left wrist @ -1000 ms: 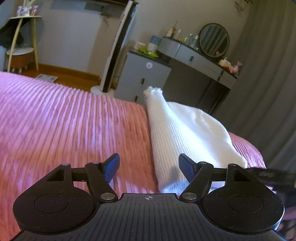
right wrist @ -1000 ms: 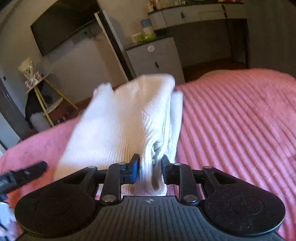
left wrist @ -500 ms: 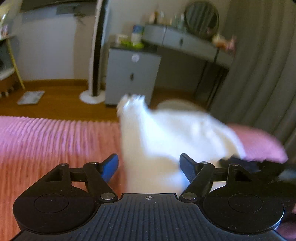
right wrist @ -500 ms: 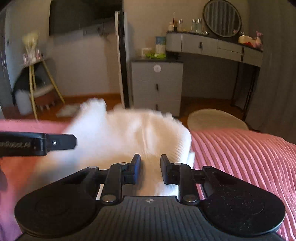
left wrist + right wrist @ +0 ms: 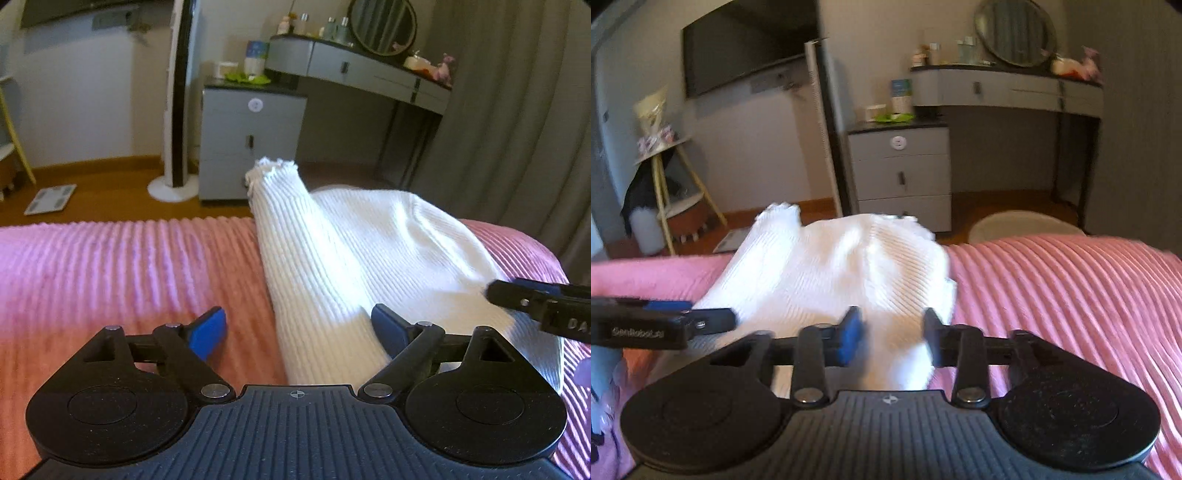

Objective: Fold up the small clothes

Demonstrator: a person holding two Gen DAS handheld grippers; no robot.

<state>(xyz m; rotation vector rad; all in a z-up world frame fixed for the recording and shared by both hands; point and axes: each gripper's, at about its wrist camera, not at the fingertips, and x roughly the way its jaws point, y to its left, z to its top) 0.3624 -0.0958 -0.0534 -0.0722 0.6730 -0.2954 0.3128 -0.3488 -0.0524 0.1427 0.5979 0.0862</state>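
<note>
Both grippers hang over a white ribbed garment (image 5: 354, 258) lying folded on the pink bedspread (image 5: 129, 266). Left gripper (image 5: 299, 328): jaws wide and opening, the garment's near edge between them, pads clear of it. Right gripper (image 5: 892, 332): jaws opening, garment's near end between them, no longer pinched.

Left gripper (image 5: 298, 326) opening wide; right gripper (image 5: 891, 334) opening, seemingly unclamped

Home bedroom: pink bed (image 5: 110, 266) sitting in front, dresser with round mirror (image 5: 382, 26), drawer unit (image 5: 901, 177), wall TV (image 5: 746, 40) showing.
</note>
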